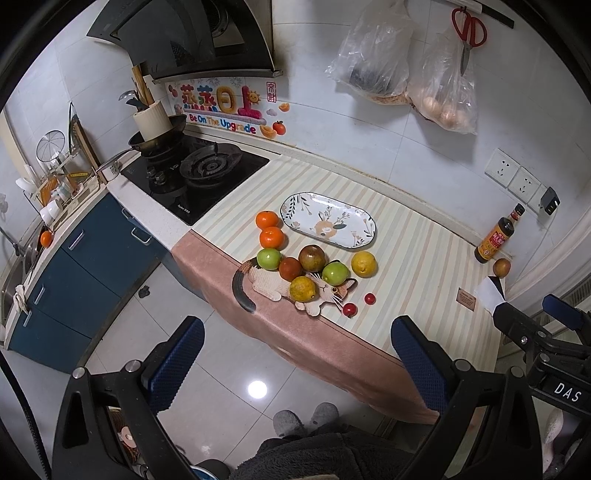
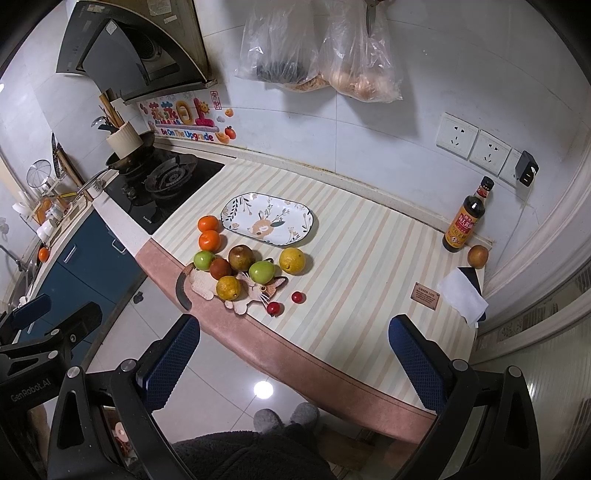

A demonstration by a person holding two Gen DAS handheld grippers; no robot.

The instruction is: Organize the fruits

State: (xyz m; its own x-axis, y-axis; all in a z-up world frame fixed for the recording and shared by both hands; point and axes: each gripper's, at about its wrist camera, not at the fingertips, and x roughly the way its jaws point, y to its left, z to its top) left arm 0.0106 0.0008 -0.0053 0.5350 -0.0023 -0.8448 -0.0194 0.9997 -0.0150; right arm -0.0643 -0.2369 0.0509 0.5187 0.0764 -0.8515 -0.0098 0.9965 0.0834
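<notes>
Both claws gape wide and empty above the desk edge.
Fruits (image 1: 314, 267) cluster beside the bare plate (image 1: 327, 219); only the left view shows scissors (image 1: 468, 35), only the right a label plate (image 2: 426, 294).

Both black-framed grippers, left gripper (image 1: 297, 363) and right gripper (image 2: 293, 360), carry blue textured finger pads (image 2: 170, 360) and silver screws. Lower frame: dark fleece garment (image 2: 251, 458), grey slippers (image 2: 286, 415).
</notes>
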